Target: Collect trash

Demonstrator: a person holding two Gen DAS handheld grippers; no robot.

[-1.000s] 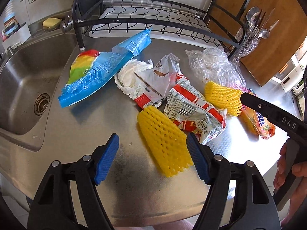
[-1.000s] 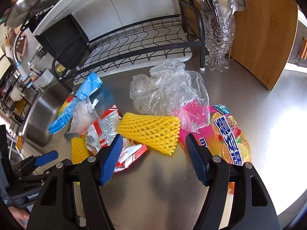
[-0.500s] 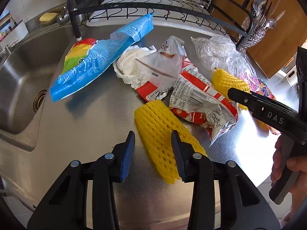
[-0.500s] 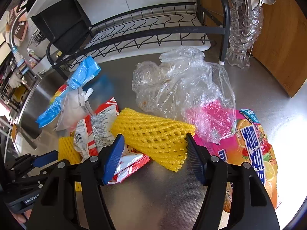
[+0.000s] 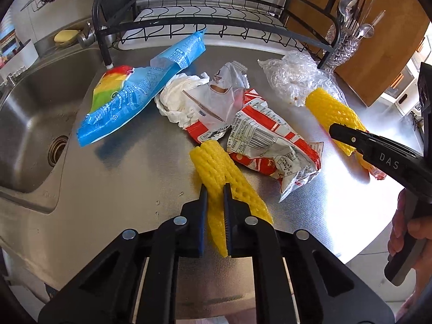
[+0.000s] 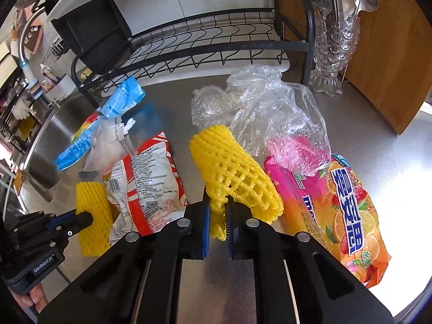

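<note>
On the steel worktop, each gripper's fingers pinch a yellow foam net: left gripper one net, right gripper another net; glass holder carries cutlery.

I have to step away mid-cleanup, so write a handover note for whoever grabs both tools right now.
Left tool: shut on the near yellow foam net.
Right tool: shut on the far yellow foam net.
Both nets seem barely off the steel counter.
Left to collect: blue bag, white tissue, red-white wrapper, clear plastic bag, orange candy bag.
No bin in view.
</note>
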